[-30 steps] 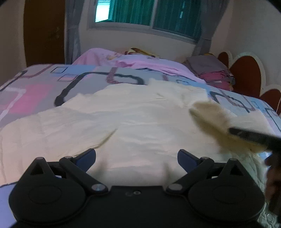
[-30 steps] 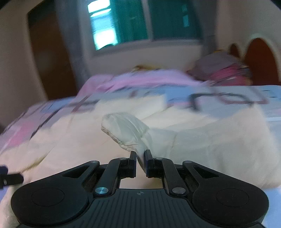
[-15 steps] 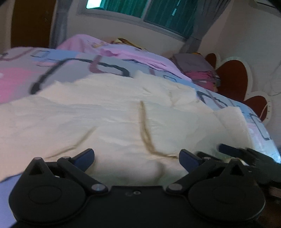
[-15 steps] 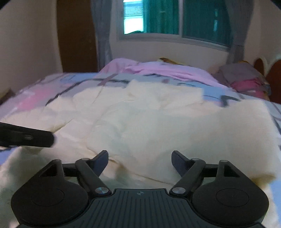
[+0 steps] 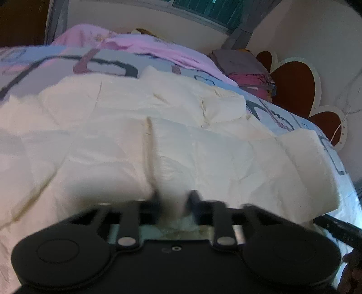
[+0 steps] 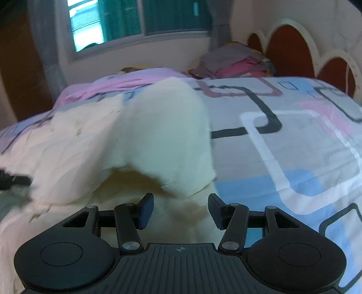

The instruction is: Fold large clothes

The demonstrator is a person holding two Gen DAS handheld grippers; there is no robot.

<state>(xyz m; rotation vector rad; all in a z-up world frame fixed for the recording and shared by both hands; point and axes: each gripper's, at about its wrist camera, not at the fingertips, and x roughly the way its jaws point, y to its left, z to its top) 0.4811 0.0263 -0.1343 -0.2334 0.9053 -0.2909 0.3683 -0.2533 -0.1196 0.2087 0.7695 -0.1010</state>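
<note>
A large cream garment (image 5: 181, 140) lies spread over the patterned bedspread (image 5: 45, 61). My left gripper (image 5: 174, 201) is low at the garment's near edge, its blurred fingers drawn close together with cream cloth between them. My right gripper (image 6: 181, 208) is open, its jaws wide apart over the garment's right near edge (image 6: 163, 140), where a fold is raised above the bed. The right gripper's tip shows at the lower right of the left wrist view (image 5: 337, 228). The left gripper's tip shows at the left edge of the right wrist view (image 6: 13, 179).
A pink blanket (image 5: 140, 43) lies along the far side of the bed under the window (image 6: 140, 20). Folded grey and pink clothes (image 5: 246, 67) are stacked by the red scalloped headboard (image 5: 294, 83). Bare bedspread (image 6: 294, 140) lies right of the garment.
My left gripper has dropped to the garment's near edge and its jaws have closed in on the cloth. My right gripper, which let go of the cloth a second ago, has swung right, still open.
</note>
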